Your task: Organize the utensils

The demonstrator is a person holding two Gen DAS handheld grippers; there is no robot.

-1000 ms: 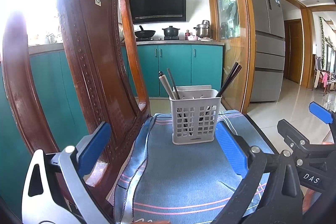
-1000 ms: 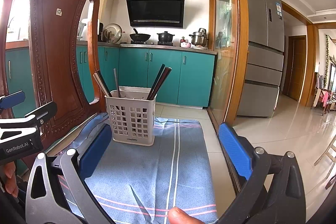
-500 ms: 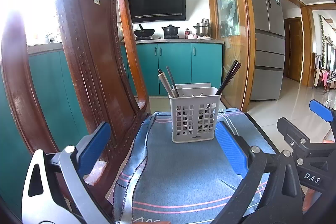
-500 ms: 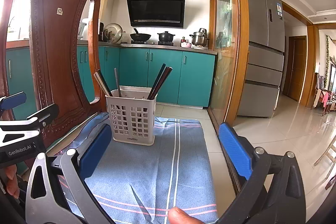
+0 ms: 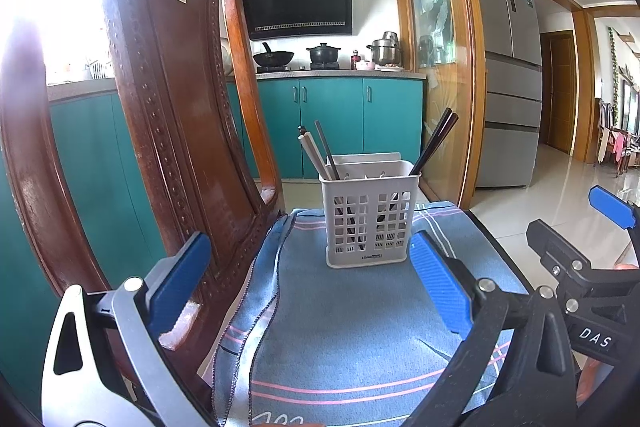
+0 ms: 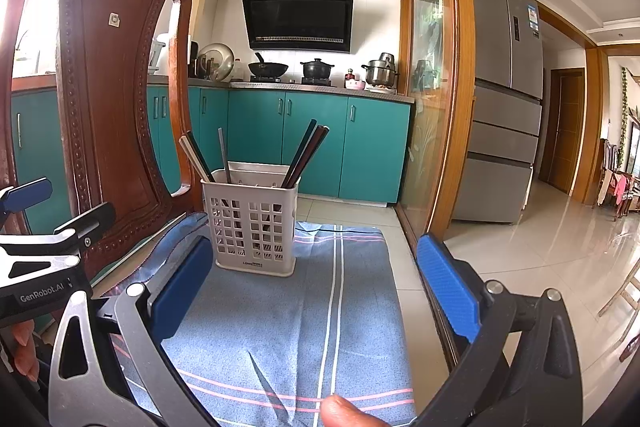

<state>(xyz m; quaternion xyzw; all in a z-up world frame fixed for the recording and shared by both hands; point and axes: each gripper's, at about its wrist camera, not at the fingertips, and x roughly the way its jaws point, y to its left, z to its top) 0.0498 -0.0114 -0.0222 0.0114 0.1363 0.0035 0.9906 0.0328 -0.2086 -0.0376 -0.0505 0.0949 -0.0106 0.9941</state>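
"GenRobot.AI" marks the left gripper (image 6: 24, 239), "DAS" the right gripper (image 5: 600, 251); both jaws spread, empty, near the utensil basket (image 5: 370, 219) on blue cloth (image 6: 320, 307) in a teal kitchen.

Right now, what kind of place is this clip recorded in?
Most likely a home kitchen: a range hood over pots on a stove, teal cabinets and a tall fridge. The utensil basket stands on a cloth-covered surface.

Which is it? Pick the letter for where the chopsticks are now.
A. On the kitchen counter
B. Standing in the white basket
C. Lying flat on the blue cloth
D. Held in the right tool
B: the chopsticks stand leaning in the white basket; both tools are open and hold nothing.
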